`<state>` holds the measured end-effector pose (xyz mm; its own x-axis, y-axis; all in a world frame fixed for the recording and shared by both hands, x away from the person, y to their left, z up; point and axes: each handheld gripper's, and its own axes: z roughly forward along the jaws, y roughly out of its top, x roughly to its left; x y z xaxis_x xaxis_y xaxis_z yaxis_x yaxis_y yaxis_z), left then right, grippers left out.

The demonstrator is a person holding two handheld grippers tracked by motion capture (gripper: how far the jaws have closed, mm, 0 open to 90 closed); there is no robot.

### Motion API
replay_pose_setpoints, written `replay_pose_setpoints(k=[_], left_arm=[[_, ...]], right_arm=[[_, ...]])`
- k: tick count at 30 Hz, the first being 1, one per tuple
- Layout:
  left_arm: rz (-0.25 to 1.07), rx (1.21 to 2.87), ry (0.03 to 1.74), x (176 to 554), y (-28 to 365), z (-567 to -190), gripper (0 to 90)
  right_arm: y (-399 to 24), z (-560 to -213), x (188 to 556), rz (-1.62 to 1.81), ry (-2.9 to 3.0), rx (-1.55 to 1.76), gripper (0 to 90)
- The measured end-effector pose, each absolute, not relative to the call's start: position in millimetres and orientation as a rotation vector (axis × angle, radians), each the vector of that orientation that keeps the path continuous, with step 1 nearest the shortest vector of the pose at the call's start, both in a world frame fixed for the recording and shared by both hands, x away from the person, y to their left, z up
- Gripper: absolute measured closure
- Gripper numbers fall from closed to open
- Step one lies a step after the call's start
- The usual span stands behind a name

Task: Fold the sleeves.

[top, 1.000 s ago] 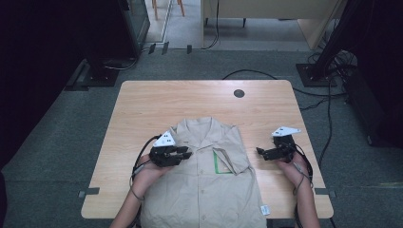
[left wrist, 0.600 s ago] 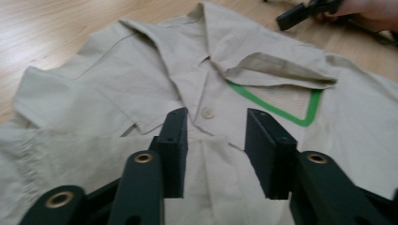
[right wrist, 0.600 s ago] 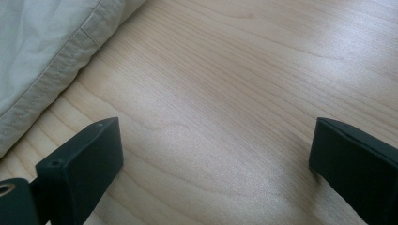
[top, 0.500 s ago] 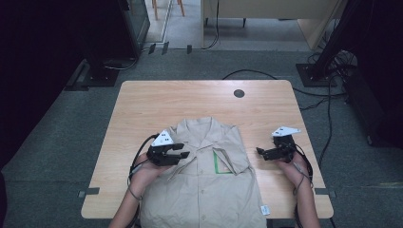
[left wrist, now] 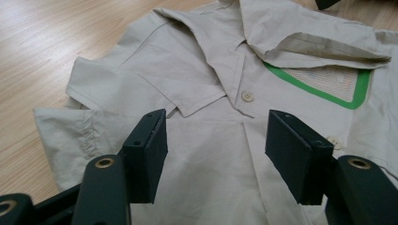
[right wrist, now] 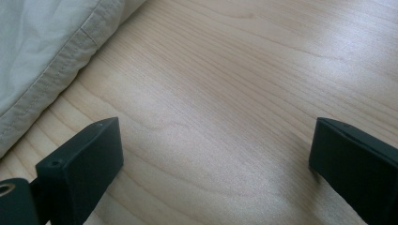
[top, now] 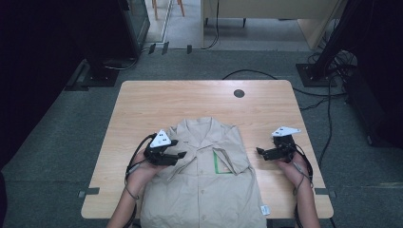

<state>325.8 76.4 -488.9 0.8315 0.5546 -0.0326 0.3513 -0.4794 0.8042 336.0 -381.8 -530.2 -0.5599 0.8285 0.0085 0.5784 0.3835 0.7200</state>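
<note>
a beige shirt (top: pixel 209 180) lies front up on the near middle of the table (top: pixel 142 109), collar toward the far edge, its hem at the near edge. a green-edged patch (left wrist: pixel 328 79) sits under a folded-over flap on its chest. the left gripper (top: pixel 177 148) hovers over the shirt's shoulder; its jaws have just been opening and stand apart with nothing pinched. the right gripper (top: pixel 259 152) rests spread over bare wood just beside the shirt's other edge.

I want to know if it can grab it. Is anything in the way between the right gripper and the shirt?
Nothing visible. Only bare wooden table lies between the open right gripper and the edge of the beige shirt beside it.
</note>
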Motion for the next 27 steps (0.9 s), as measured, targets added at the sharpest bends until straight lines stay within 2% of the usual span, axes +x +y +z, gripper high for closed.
replay_pose_setpoints(k=[19,23,27], left_arm=[[0.321,2.12,0.682,328,84,-490,36.8],[0.333,2.114,0.683,329,86,-491,31.1],[0.337,2.111,0.694,330,89,-491,31.1]], right_arm=[[-382,-530,336,0.981,2.295,1.223,2.7],[-382,-530,336,0.981,2.294,1.223,2.7],[-382,-530,336,0.981,2.294,1.223,2.7]])
